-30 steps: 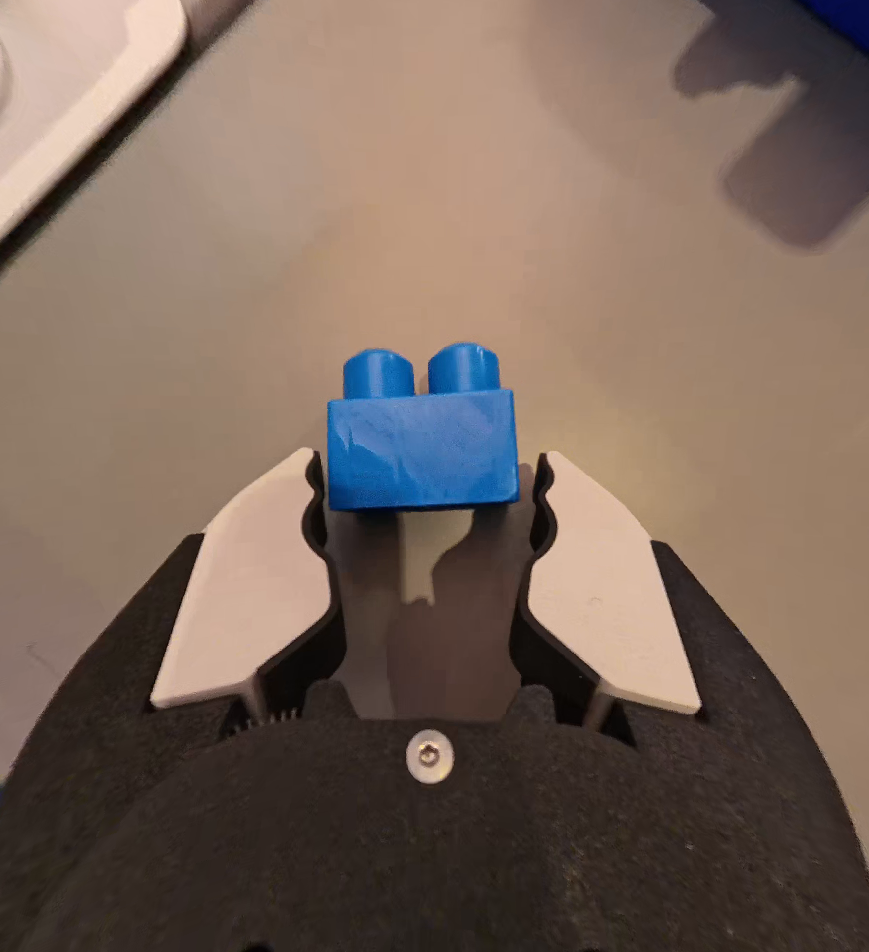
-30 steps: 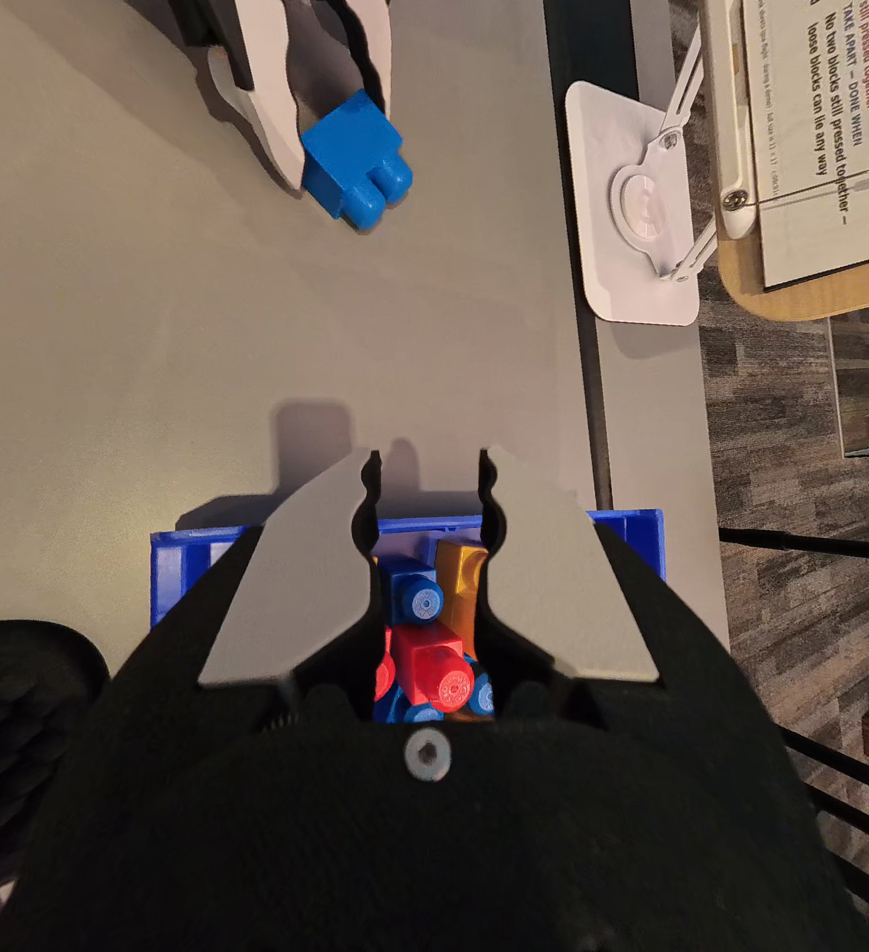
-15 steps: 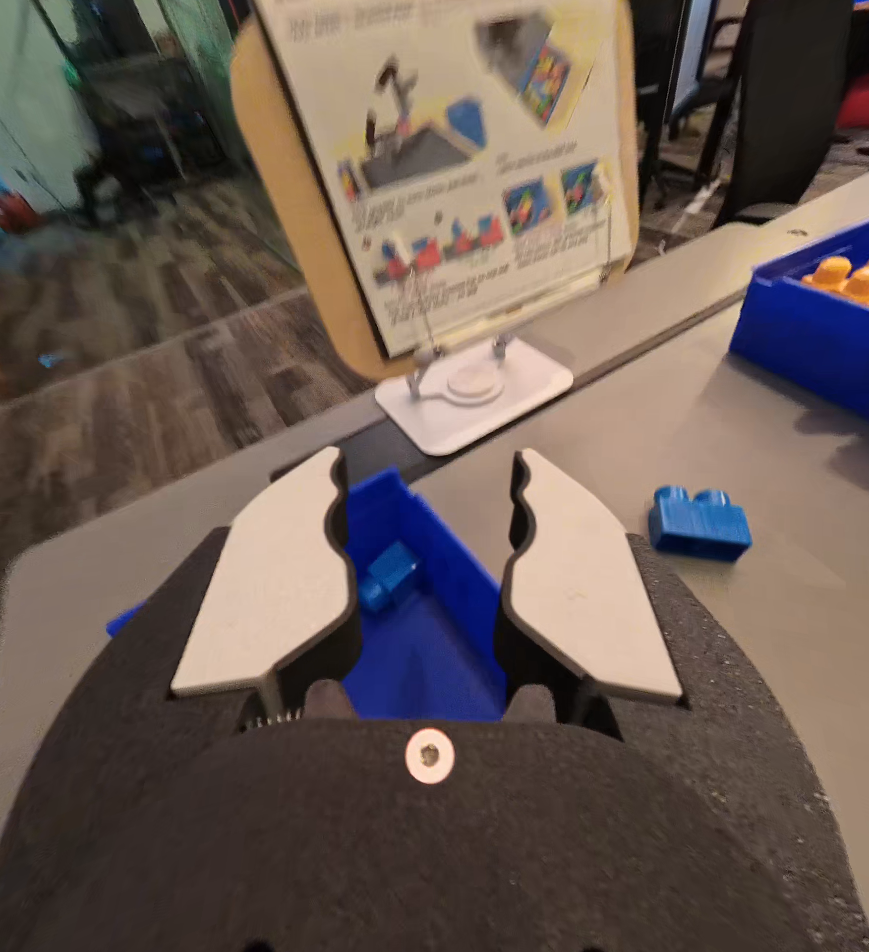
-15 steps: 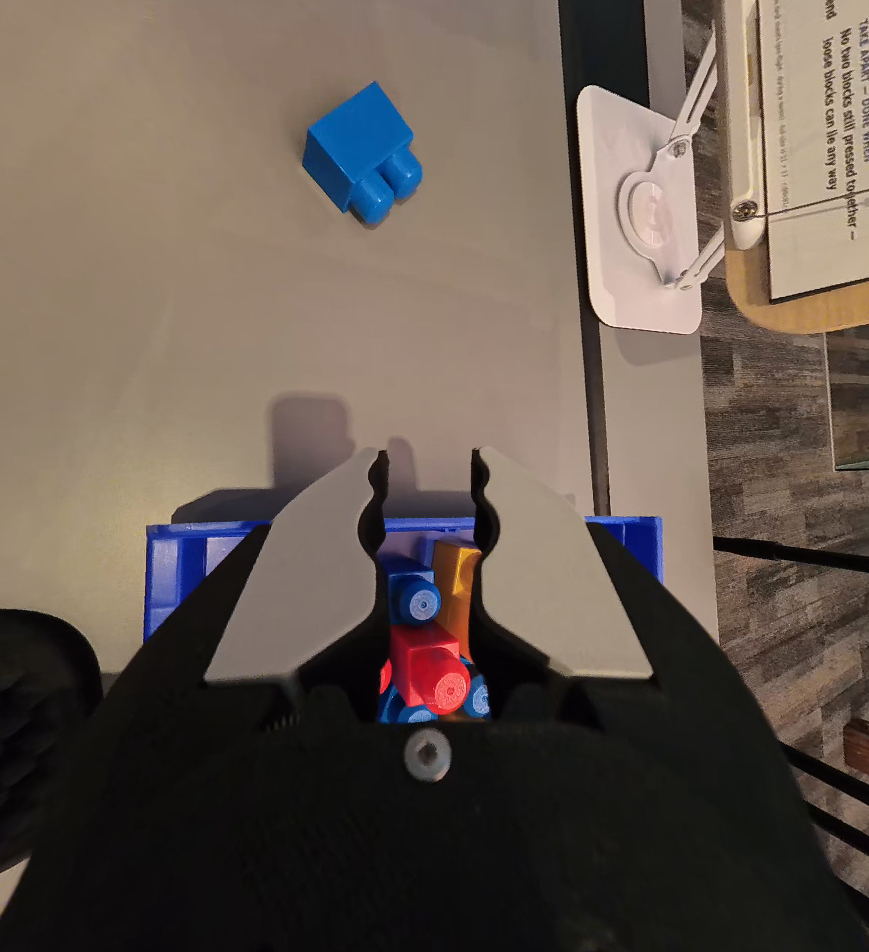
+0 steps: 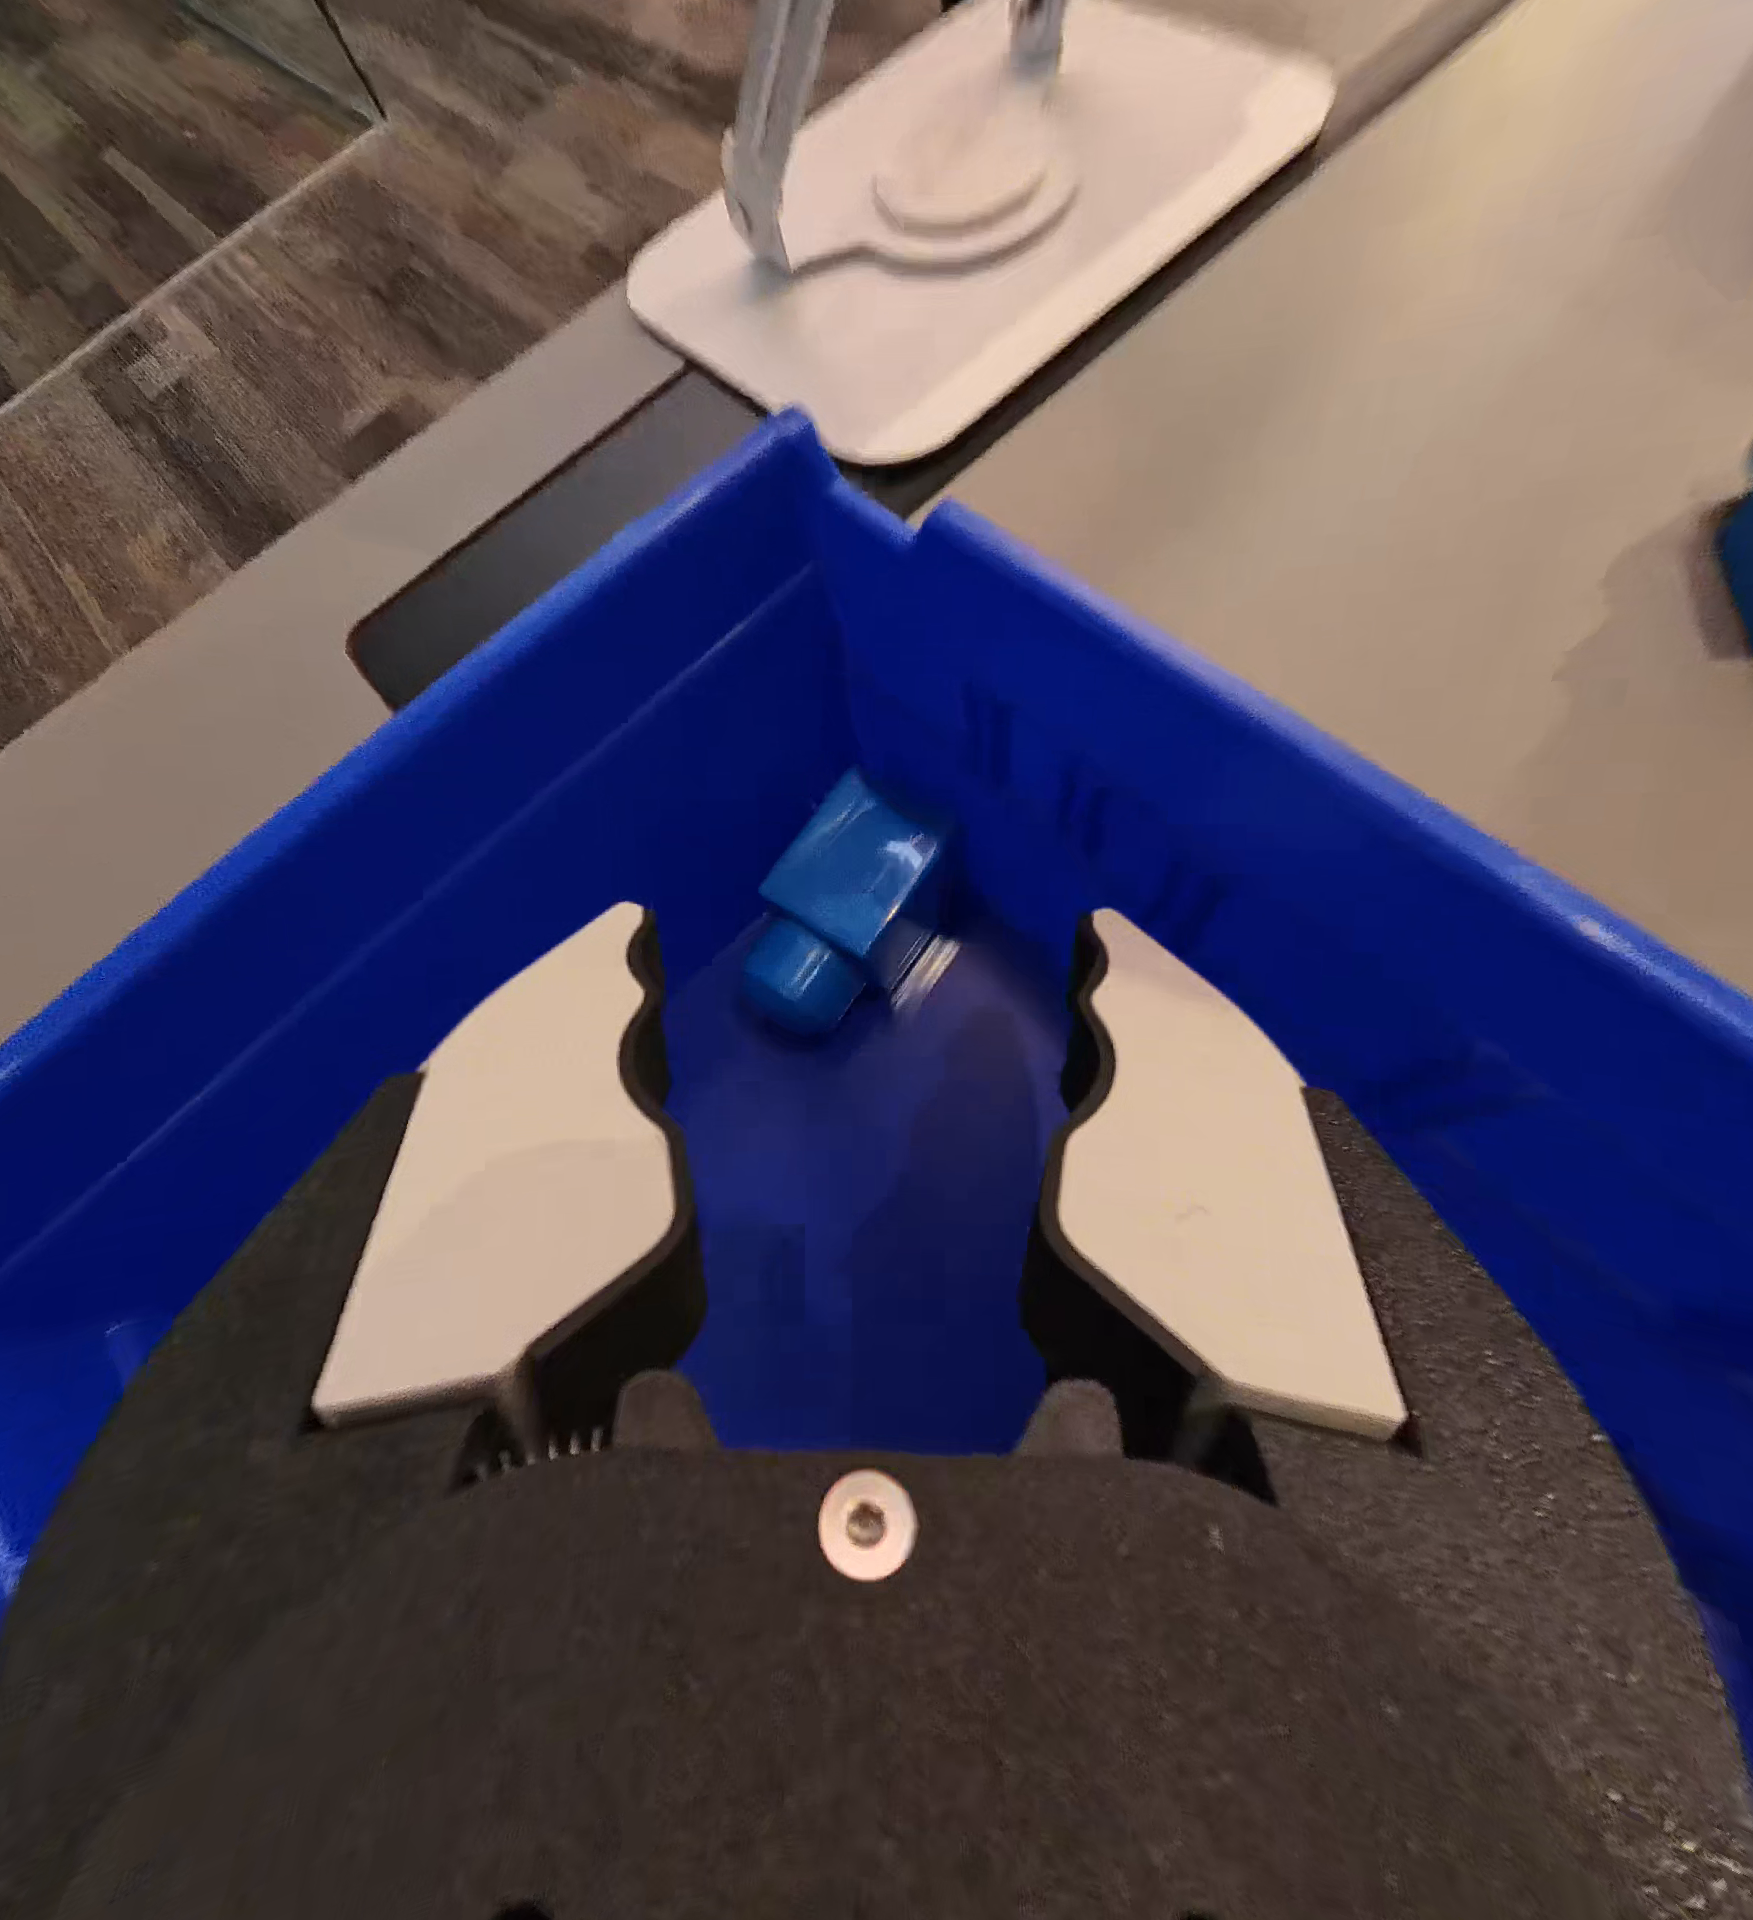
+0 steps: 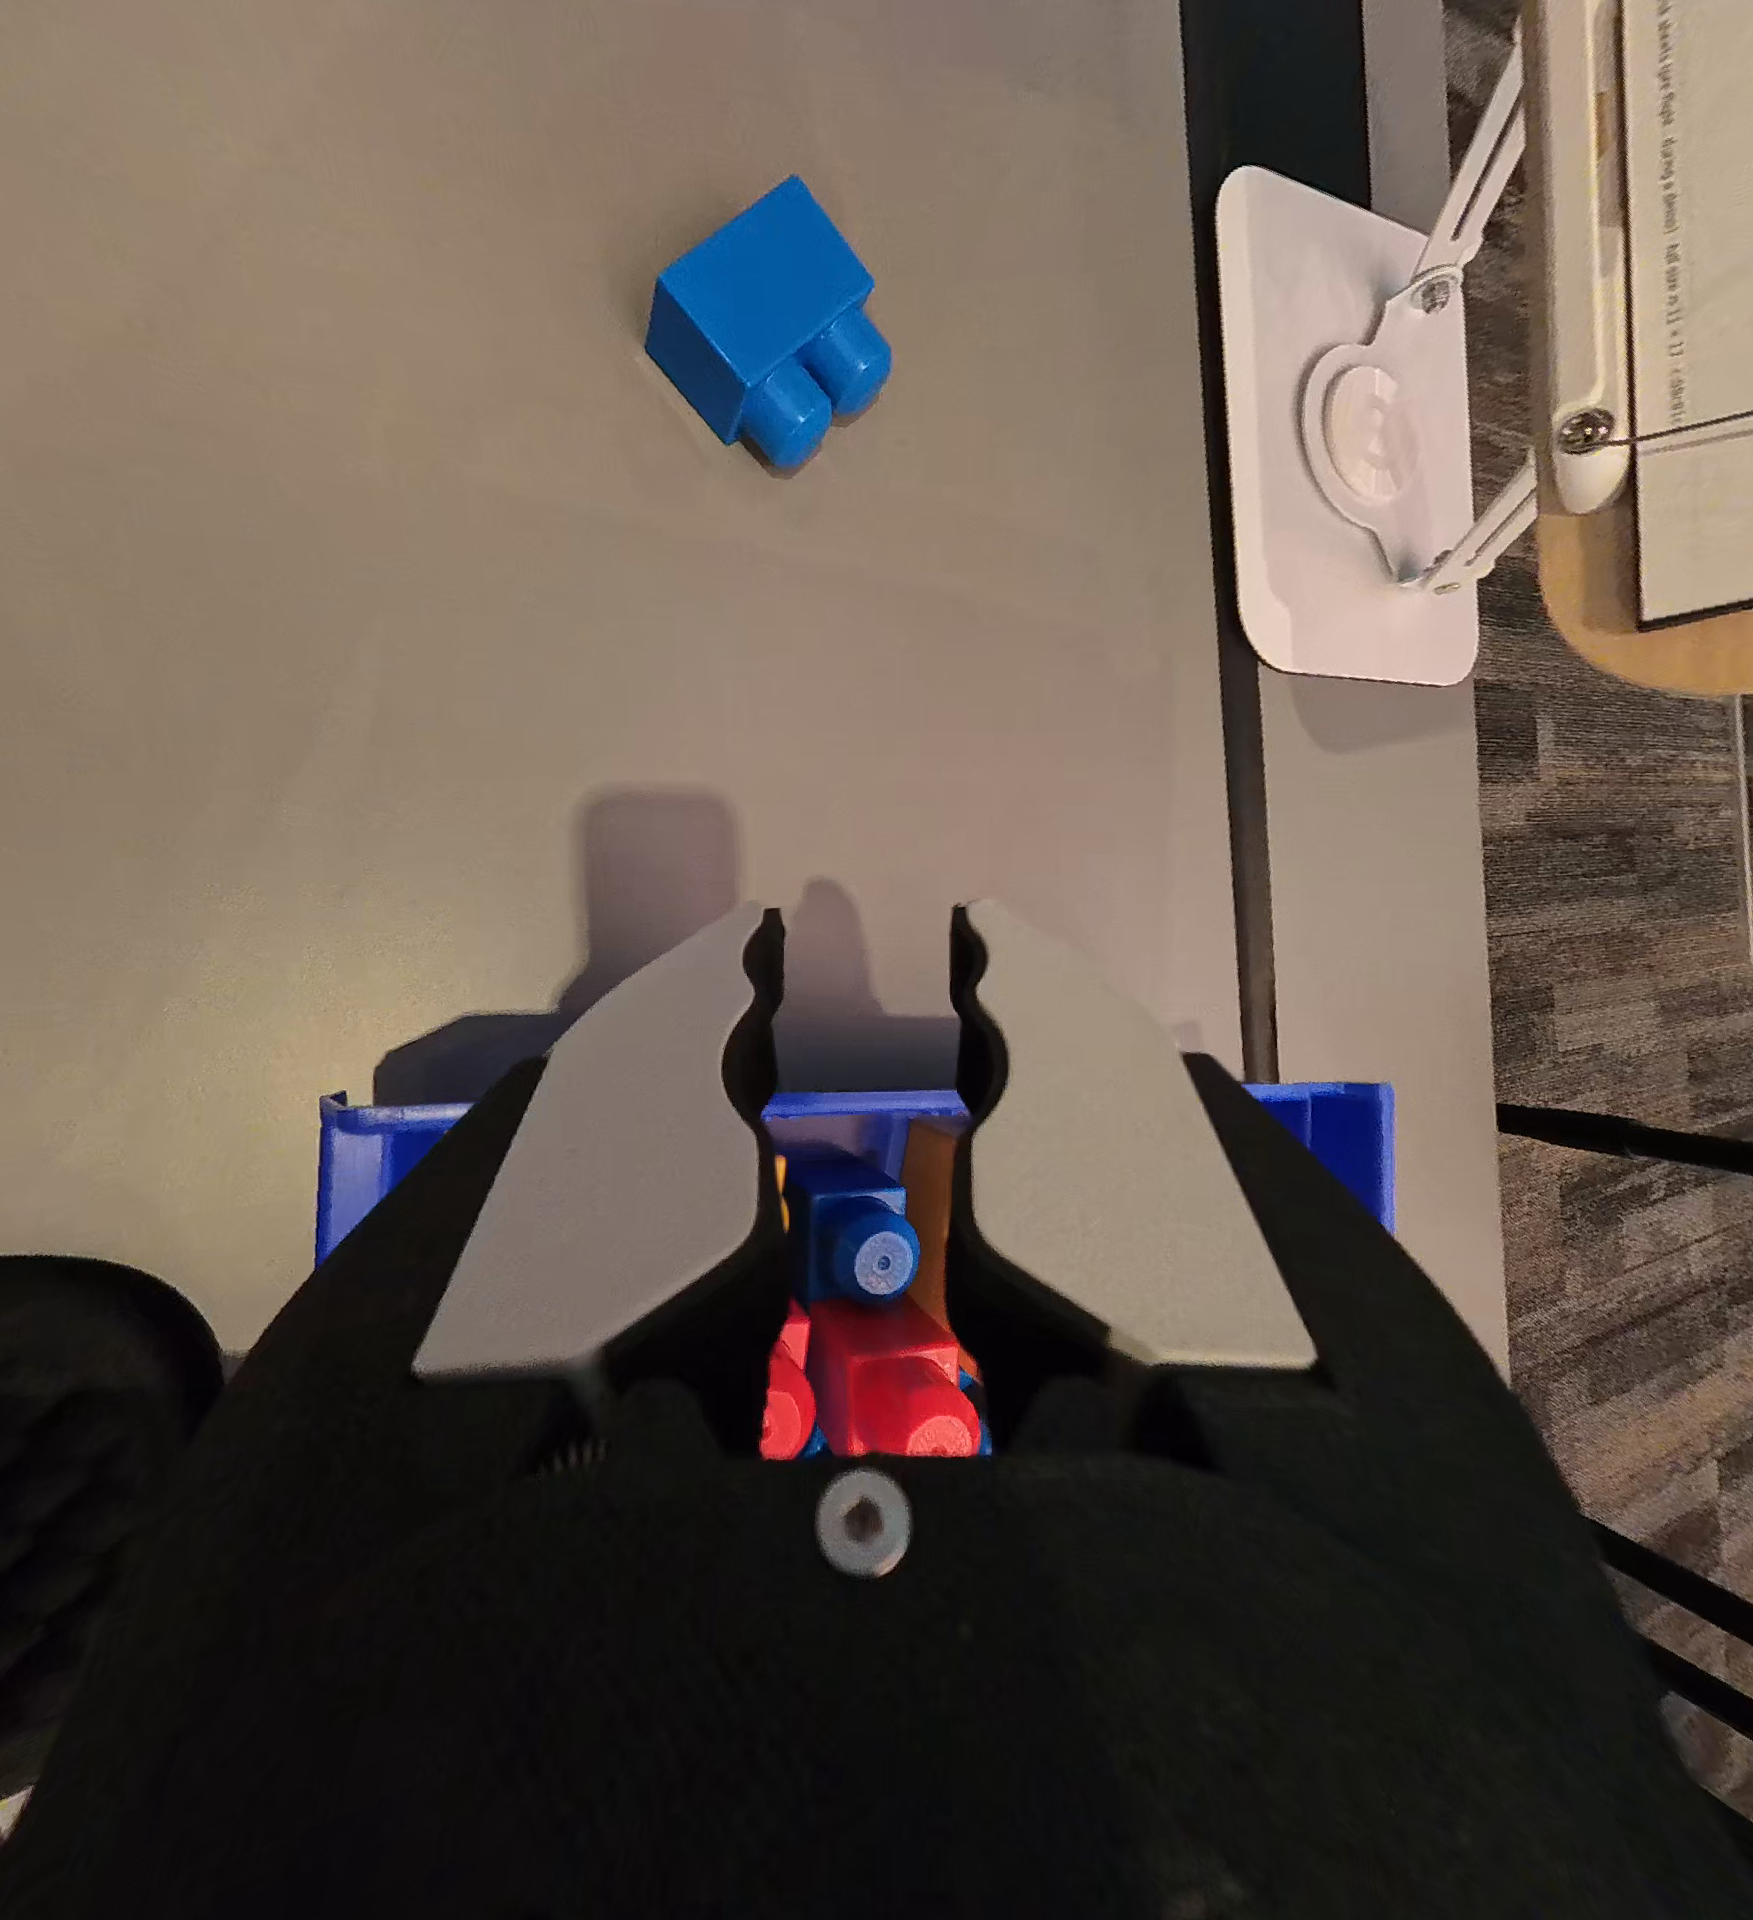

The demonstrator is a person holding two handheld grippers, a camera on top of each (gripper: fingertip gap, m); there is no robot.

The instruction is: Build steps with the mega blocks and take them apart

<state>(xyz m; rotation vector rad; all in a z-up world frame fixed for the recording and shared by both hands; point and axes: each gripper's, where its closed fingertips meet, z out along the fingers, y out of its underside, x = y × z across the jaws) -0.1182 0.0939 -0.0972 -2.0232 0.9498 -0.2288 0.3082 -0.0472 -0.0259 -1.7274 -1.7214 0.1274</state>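
1. The left claw [image 5: 856, 997] is seen spread apart and empty, pointed down into a corner of a blue bin [image 5: 498, 821]. A single small blue block [image 5: 846, 899] lies on its side in that corner, tilted, close against the bin wall.
2. The right claw [image 6: 861, 971] is seen partly spread and empty, held above a second blue bin [image 6: 1345, 1127] in which blue, red and orange blocks [image 6: 872, 1309] are piled.
3. A blue two-stud block [image 6: 763, 317] lies alone on the grey surface [image 6: 280, 520], well apart from both bins.
4. A white stand base [image 6: 1345, 436] carrying an instruction board sits at the surface edge.
5. Risk is judged: the cornered block may be pushed against the wall and slip from the fingers, since little room is left beside it.
6. Risk is judged: the bin may be dragged or tipped if a finger catches its wall.
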